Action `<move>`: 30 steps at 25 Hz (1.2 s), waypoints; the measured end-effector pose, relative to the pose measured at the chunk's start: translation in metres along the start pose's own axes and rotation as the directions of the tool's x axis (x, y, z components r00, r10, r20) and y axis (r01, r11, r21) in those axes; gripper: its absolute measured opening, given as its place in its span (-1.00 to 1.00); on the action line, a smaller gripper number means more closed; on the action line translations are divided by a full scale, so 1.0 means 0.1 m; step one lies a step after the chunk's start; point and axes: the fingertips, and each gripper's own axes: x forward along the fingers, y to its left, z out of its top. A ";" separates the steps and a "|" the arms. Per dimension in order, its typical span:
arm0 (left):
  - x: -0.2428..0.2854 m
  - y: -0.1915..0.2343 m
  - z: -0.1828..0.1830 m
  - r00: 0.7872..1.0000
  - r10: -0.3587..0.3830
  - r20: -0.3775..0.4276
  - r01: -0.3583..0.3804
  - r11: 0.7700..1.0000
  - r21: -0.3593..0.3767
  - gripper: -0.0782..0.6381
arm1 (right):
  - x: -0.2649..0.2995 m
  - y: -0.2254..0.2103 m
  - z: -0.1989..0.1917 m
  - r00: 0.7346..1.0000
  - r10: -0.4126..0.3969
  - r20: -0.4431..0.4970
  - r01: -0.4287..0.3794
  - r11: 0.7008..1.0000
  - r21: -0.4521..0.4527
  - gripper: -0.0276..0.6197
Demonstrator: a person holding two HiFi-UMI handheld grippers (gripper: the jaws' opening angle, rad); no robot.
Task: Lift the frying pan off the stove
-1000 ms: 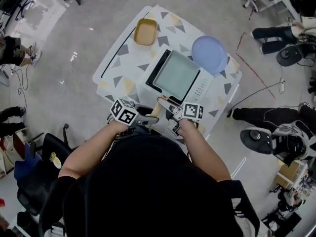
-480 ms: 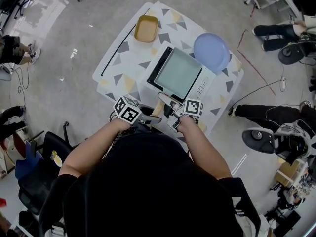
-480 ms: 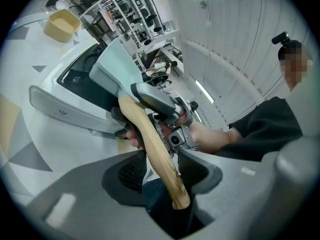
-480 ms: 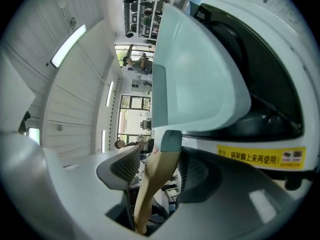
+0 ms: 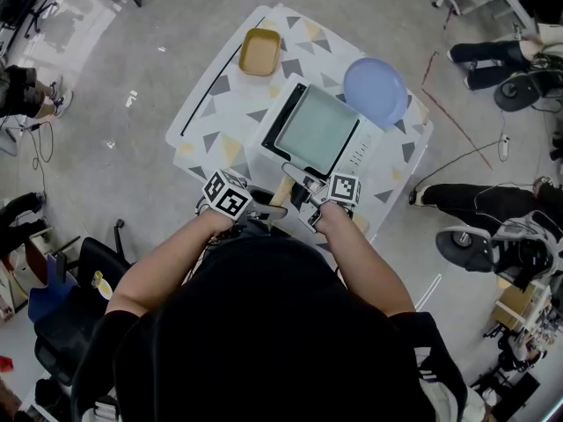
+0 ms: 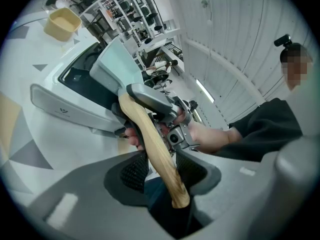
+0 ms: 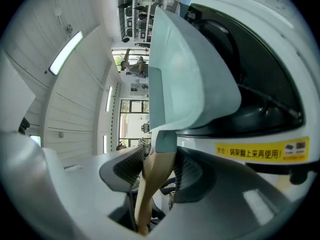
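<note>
A pale green square frying pan lies over the white stove, its wooden handle pointing at me. My right gripper is shut on that handle close to the pan, both pads pressed against the wood. My left gripper holds the handle's free end between its pads, shut on it. In the right gripper view the pan's underside shows tilted above the black cooktop with a gap beneath. The left gripper view shows the right gripper just ahead on the handle.
The stove stands on a small white table with a triangle pattern. A tan square bowl sits at its far corner and a blue plate at the far right. Seated people's legs and office chairs ring the right side.
The left gripper has shifted slightly to the right along the handle's end. The right gripper and the pan stay about where they were.
</note>
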 end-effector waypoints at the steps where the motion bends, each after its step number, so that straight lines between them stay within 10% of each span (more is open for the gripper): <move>1: 0.00 -0.01 0.00 1.000 -0.002 0.004 0.002 1.000 -0.003 -0.29 | 0.00 0.01 0.00 1.000 0.006 0.000 -0.006 1.000 0.000 -0.31; 12: -0.01 -0.14 0.06 0.999 -0.014 0.032 0.013 0.999 0.036 -0.25 | -0.04 0.02 -0.03 1.000 0.000 0.018 -0.001 0.999 0.047 -0.30; 30: -0.14 -0.56 0.29 0.995 -0.017 0.102 -0.002 0.984 0.180 -0.25 | -0.12 0.71 0.04 0.997 0.074 0.014 -0.072 0.988 -0.137 -0.29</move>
